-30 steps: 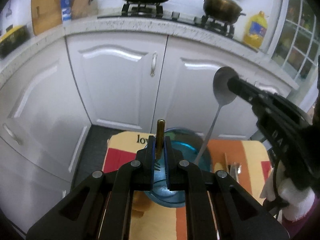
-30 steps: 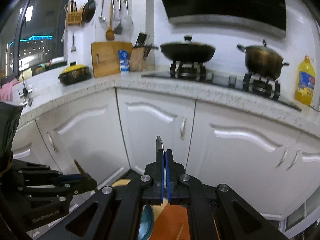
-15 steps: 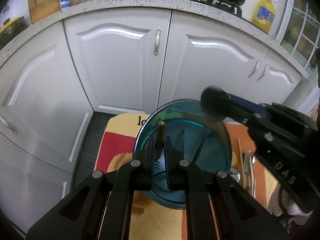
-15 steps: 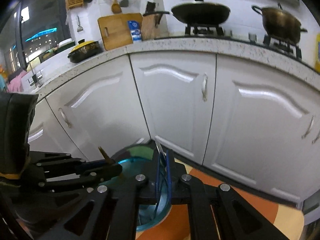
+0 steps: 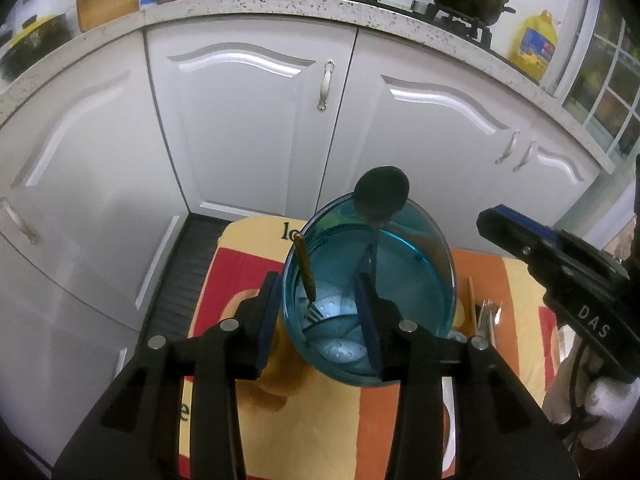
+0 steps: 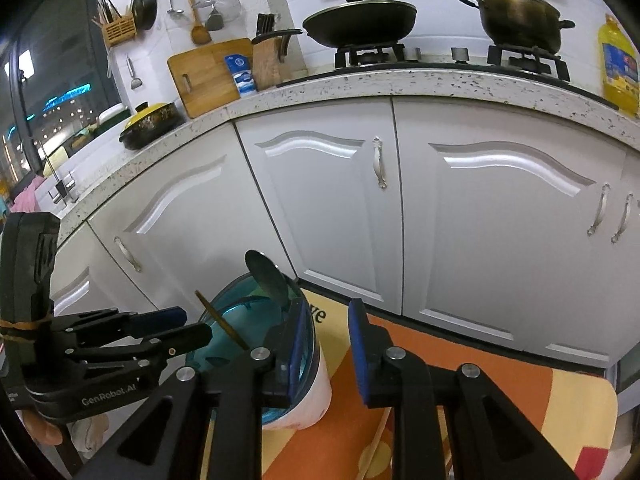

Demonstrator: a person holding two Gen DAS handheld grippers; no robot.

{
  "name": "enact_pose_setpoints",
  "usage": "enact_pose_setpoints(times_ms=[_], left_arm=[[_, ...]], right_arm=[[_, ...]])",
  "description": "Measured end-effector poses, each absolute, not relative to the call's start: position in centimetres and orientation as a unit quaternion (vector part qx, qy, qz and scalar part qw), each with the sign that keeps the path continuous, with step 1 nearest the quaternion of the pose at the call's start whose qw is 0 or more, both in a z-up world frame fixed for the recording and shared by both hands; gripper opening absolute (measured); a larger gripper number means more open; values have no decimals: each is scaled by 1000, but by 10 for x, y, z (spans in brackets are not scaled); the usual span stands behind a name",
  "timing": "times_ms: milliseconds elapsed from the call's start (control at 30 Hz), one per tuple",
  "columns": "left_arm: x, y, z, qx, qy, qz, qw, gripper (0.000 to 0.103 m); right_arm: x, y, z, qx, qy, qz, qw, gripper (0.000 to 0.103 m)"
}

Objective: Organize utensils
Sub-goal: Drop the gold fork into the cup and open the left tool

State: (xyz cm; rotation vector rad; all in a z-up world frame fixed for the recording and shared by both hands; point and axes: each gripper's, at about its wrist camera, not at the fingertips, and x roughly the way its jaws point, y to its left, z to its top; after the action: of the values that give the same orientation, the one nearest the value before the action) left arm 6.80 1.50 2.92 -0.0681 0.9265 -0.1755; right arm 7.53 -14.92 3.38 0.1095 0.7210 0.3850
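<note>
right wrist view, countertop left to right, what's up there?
Yellow-lidded pot → cutting board → blue-white carton → knife block → wok → lidded stockpot → oil bottle.

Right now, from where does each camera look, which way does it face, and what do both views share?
Left wrist: sits on the left gripper, looks down into the blue cup holding a fork and spoon; the right gripper shows at right.
Right wrist: sits on the right gripper, faces the white cabinets and stove; the left gripper shows at left.
Shared: cup, fork, spoon, cabinets, and the orange mat.
</note>
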Motion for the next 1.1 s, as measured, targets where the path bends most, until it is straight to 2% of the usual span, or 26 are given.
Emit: enact_pose_setpoints(times_ms=[400,1100], left_arm=[[33,-4,57,-21,415,-86,905,38],[-36,-59,88,4,369,-124,921,43]], right_arm=[[31,-160,57,53,338,169,924,30],[-62,-218,95,56,310,84,945,37]])
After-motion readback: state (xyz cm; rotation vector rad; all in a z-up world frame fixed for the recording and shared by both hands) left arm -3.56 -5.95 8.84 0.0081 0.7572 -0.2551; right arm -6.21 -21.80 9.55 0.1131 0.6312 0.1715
